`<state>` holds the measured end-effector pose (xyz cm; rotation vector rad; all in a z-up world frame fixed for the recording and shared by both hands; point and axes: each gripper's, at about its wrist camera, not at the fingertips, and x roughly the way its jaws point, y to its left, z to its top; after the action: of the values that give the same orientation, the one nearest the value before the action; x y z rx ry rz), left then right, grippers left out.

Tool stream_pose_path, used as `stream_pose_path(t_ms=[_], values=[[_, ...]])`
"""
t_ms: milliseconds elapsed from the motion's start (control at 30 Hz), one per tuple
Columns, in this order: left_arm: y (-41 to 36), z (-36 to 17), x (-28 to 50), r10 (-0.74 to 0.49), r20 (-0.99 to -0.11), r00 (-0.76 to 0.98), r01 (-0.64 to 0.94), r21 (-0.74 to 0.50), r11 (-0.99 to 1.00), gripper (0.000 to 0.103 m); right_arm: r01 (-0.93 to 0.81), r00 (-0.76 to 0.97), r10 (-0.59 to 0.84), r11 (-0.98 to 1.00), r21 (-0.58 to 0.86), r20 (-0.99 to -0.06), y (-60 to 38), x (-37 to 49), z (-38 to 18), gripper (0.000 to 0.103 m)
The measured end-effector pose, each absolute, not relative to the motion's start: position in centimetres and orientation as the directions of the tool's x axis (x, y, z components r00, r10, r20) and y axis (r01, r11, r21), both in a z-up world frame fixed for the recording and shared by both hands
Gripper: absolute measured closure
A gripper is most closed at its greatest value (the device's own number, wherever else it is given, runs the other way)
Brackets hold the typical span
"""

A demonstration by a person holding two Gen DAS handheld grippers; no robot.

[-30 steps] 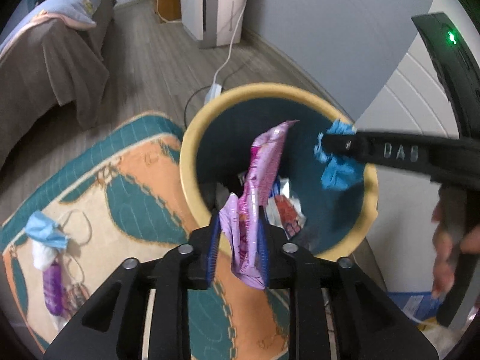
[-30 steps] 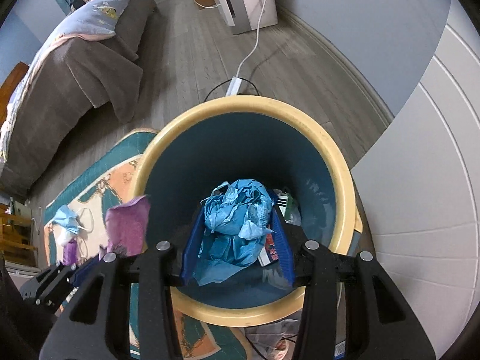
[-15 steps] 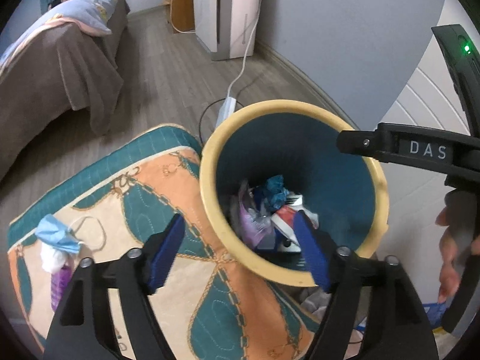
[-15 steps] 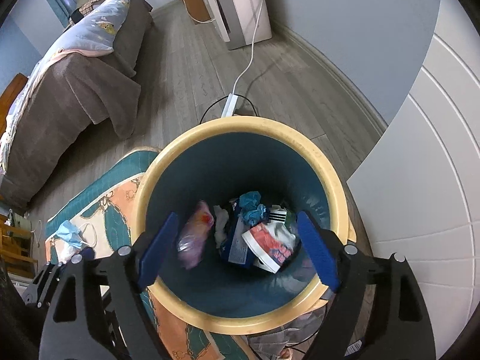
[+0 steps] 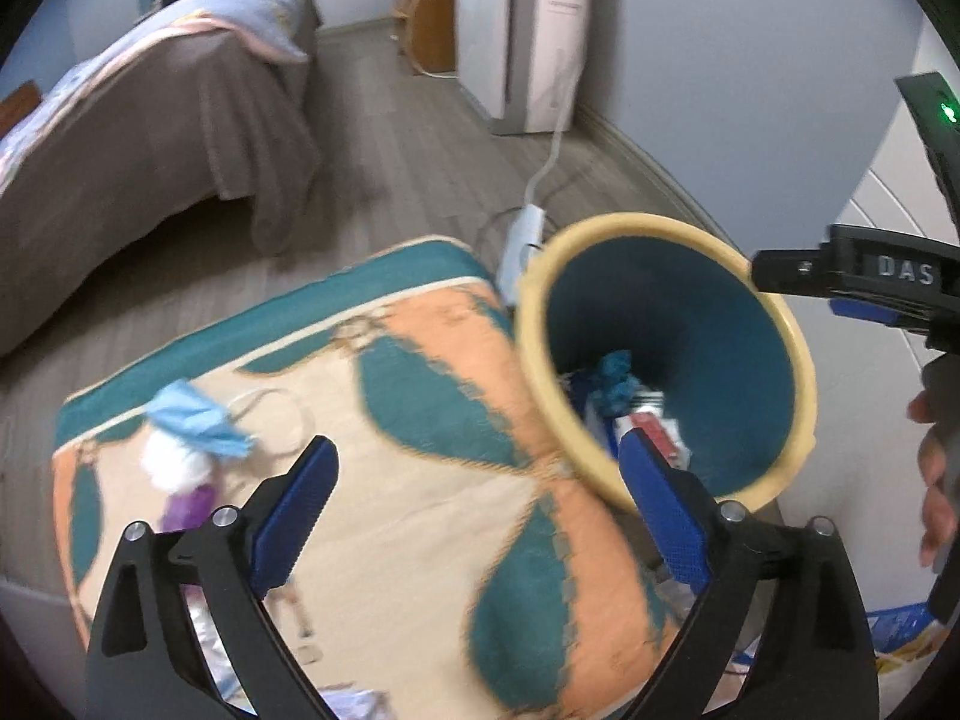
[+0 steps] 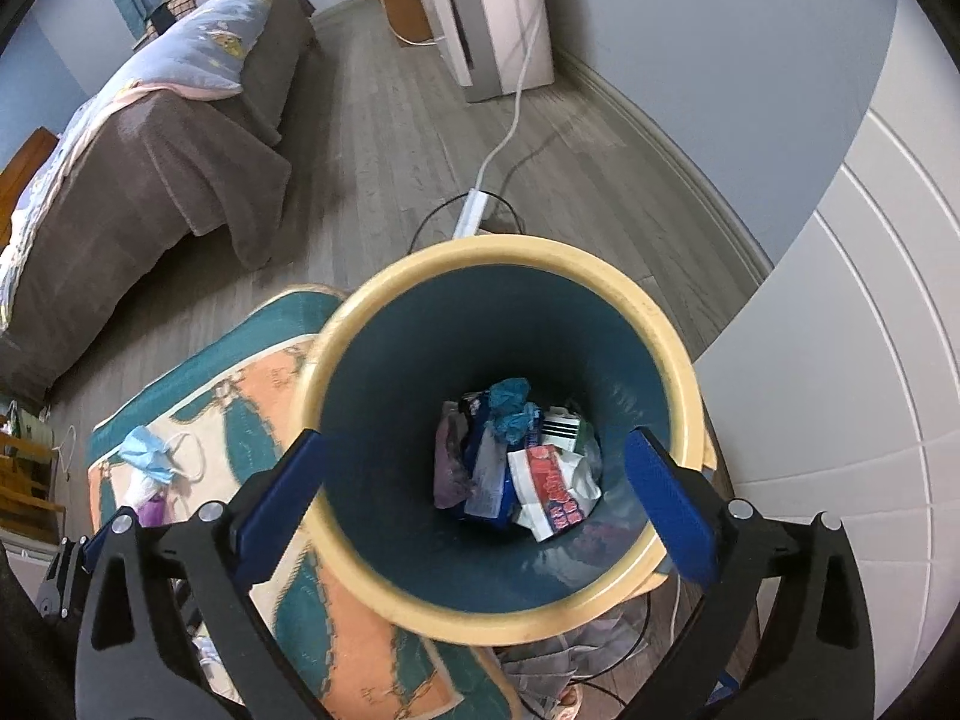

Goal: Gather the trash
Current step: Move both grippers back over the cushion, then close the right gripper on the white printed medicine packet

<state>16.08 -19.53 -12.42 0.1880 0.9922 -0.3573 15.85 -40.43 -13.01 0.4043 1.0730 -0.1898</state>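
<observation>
A cream-rimmed bin with a teal inside [image 6: 672,360] [image 5: 540,384] stands by the wall. At its bottom lie several pieces of trash: a crumpled blue tissue [image 6: 510,405] [image 5: 615,381], a purple wrapper [image 6: 450,468] and a red-and-white wrapper [image 6: 549,489]. My right gripper [image 6: 477,483] hangs over the bin, jaws opening wide, nothing between them. My left gripper [image 5: 474,492] is over the rug beside the bin, jaws opening, empty. On the rug lie a blue face mask [image 5: 195,417] [image 6: 147,456], a white wad [image 5: 171,465] and a purple wrapper [image 5: 189,507].
A patterned teal and orange rug [image 5: 420,480] covers the floor left of the bin. A bed with a brown blanket [image 6: 150,180] stands at the left. A white appliance [image 6: 492,6] and a power strip with cable [image 6: 474,213] lie behind the bin. A white panelled door [image 6: 870,390] is on the right.
Both grippers let go of their trash: the purple wrapper and blue tissue dropped into the bin. Both jaws spread wide. My left gripper swung left, away from the bin, toward the rug.
</observation>
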Motion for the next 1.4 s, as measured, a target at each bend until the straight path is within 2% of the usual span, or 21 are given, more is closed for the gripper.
stream_pose_path(t_ms=[233, 633, 967, 1067, 1133, 1233, 1400], values=[[-13.1, -8.2, 14.8, -0.152, -0.807, 0.571, 0.299, 0.032, 0.954, 0.008, 0.256, 0.498, 0.015, 0.953, 0.164, -0.867, -35.8, 15.2, -10.2, 0.006], [-1.8, -3.5, 9.8, -0.054, -0.768, 0.638, 0.159, 0.063, 0.985, 0.007, 0.126, 0.534, 0.106, 0.971, 0.203, -0.839, -25.1, 12.8, -7.3, 0.006], [6.5, -6.1, 7.0, 0.016, -0.788, 0.615, 0.006, 0.025, 1.0, 0.007, 0.026, 0.485, 0.145, 0.983, 0.18, -0.863, -17.7, 10.7, -9.1, 0.006], [7.3, -6.3, 6.5, 0.042, -0.78, 0.625, 0.002, 0.056, 0.998, 0.007, -0.018, 0.47, 0.109, 0.993, 0.114, -0.876, -15.9, 10.6, -10.0, 0.006], [7.8, -6.7, 6.3, 0.023, -0.789, 0.614, -0.001, 0.028, 1.0, 0.007, -0.049, 0.465, 0.091, 0.996, 0.076, -0.88, -14.8, 10.6, -10.6, 0.006], [8.3, -7.2, 6.2, -0.002, -0.8, 0.6, -0.004, -0.005, 1.0, 0.007, -0.074, 0.432, 0.111, 0.993, 0.088, -0.895, -13.7, 10.7, -12.0, 0.006], [8.3, -7.8, 6.4, 0.024, -0.803, 0.595, 0.002, 0.031, 1.0, 0.007, -0.104, 0.349, 0.123, 0.99, 0.092, -0.929, -11.4, 10.7, -14.8, 0.006]])
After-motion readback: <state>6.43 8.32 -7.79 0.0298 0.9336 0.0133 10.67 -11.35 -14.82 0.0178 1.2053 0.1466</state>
